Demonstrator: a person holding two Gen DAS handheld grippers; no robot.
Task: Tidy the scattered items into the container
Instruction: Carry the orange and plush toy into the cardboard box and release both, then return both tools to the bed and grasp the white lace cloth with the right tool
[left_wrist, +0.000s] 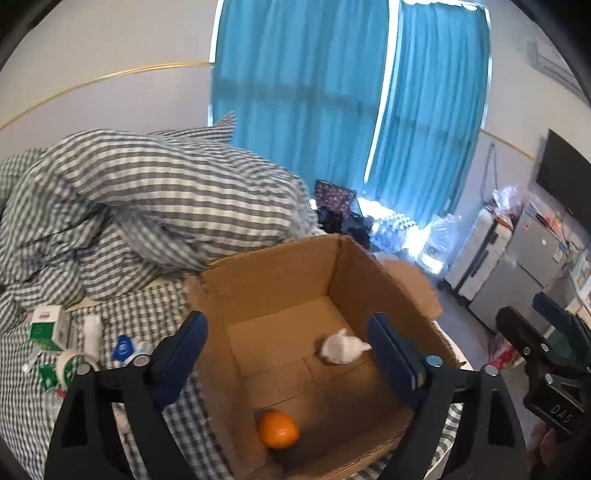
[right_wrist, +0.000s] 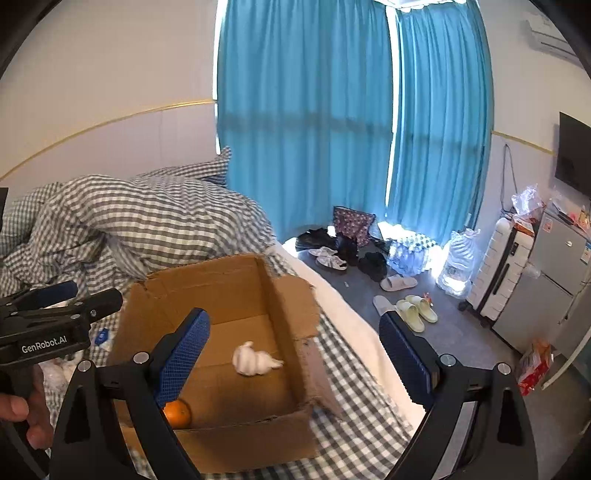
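The cardboard box (left_wrist: 295, 325) sits open on the checked bed (left_wrist: 155, 306), already holding a white crumpled wad (left_wrist: 341, 347) at its far right and an orange (left_wrist: 277, 430) in its near corner, while a green carton (left_wrist: 48, 326), tape roll (left_wrist: 70, 365) and blue packet (left_wrist: 123, 347) lie scattered just left of it. Both the left gripper (left_wrist: 288, 354) and right gripper (right_wrist: 295, 350) hover over the box, jaws spread wide and holding nothing. This looks like the gap between drops; next, the left gripper should probably swing left and descend onto one scattered item.
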